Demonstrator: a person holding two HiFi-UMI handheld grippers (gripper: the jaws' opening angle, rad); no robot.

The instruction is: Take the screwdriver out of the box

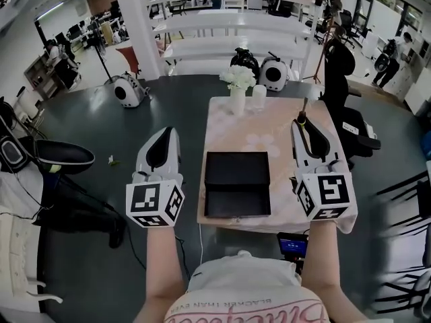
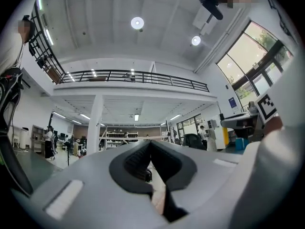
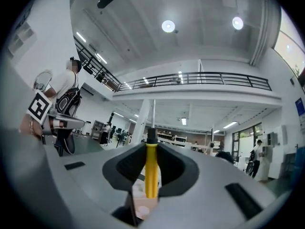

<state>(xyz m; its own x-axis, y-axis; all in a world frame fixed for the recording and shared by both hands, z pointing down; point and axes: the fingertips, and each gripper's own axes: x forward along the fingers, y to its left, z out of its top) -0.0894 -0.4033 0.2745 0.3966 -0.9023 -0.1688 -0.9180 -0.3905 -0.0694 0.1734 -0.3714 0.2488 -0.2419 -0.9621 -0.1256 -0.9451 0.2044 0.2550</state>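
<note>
The black box (image 1: 236, 184) lies open on the pink flowered tablecloth (image 1: 269, 136), lid part behind, tray part in front; its inside looks dark and I cannot see anything in it. My right gripper (image 1: 302, 122) is raised above the table's right side, to the right of the box, and is shut on the screwdriver (image 1: 303, 113). In the right gripper view the yellow handle (image 3: 151, 171) stands upright between the pads of the right gripper (image 3: 151, 146), the thin metal shaft pointing up. My left gripper (image 1: 164, 133) hovers left of the table; the left gripper (image 2: 150, 145) holds nothing and its jaws meet.
A white vase of flowers (image 1: 237, 81) and a white cup (image 1: 259, 94) stand at the table's far edge. A black office chair (image 1: 341, 69) is at the right. Round grey machines (image 1: 128, 89) sit on the floor behind. A small screen (image 1: 293, 243) is at the near edge.
</note>
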